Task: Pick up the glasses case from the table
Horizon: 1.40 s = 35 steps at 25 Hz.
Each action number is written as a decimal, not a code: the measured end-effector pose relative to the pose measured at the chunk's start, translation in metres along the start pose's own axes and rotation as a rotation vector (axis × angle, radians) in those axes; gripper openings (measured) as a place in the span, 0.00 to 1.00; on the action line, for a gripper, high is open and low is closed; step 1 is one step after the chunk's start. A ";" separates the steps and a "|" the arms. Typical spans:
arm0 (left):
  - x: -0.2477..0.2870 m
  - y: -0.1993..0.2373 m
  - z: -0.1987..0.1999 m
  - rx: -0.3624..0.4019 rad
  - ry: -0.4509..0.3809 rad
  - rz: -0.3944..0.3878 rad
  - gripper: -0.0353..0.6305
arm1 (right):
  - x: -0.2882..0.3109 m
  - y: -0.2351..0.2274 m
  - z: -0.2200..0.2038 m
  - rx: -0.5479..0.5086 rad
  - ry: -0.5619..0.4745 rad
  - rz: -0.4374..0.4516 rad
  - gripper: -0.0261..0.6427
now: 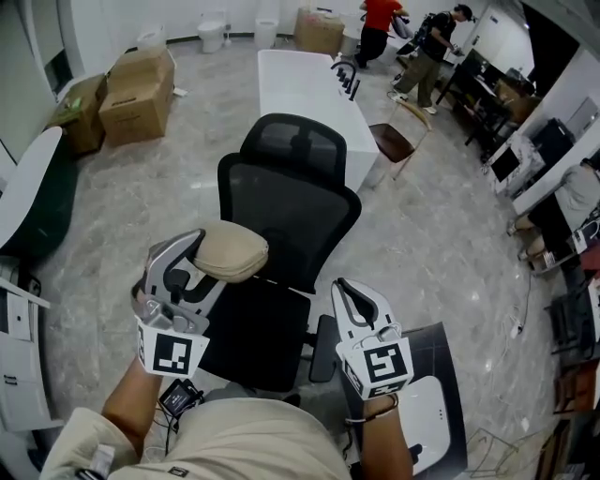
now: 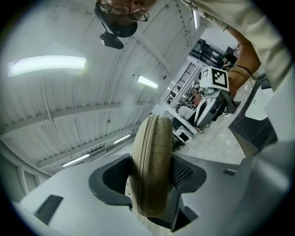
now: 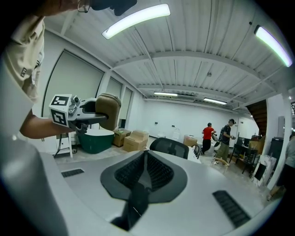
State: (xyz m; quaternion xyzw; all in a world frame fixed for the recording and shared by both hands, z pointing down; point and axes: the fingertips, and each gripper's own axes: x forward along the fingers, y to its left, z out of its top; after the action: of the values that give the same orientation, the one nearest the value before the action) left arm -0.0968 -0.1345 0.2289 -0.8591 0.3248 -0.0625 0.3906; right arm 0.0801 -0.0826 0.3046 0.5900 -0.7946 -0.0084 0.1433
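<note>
The tan zippered glasses case (image 1: 231, 251) is up in the air above the black office chair, and my left gripper (image 1: 202, 260) is shut on it. In the left gripper view the case (image 2: 152, 170) stands on edge between the two dark pads (image 2: 109, 179), pressed from both sides. My right gripper (image 1: 345, 291) is level with it to the right, its jaws together and nothing in them. The right gripper view shows its own jaws (image 3: 144, 174) meeting in a line, and the left gripper (image 3: 78, 115) with the case (image 3: 109, 109) at far left.
A black mesh office chair (image 1: 287, 211) stands right in front of me. Behind it is a white table (image 1: 305, 89). Cardboard boxes (image 1: 139, 89) sit far left, and people (image 1: 379, 26) stand at the back. A dark tabletop (image 1: 441, 361) lies at bottom right.
</note>
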 end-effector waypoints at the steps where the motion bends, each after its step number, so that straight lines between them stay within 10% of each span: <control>1: -0.002 0.002 0.004 0.003 -0.004 0.002 0.44 | -0.001 0.001 0.004 0.016 -0.014 0.012 0.08; 14: -0.027 0.020 0.035 0.010 -0.033 0.044 0.44 | -0.007 0.023 0.021 0.162 -0.064 0.207 0.07; 35: -0.033 0.015 0.018 -0.003 -0.020 0.029 0.44 | 0.003 0.030 0.004 0.201 -0.027 0.218 0.07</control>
State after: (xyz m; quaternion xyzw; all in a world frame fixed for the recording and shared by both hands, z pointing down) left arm -0.1235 -0.1104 0.2103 -0.8555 0.3333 -0.0477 0.3933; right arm 0.0501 -0.0764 0.3072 0.5113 -0.8526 0.0789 0.0732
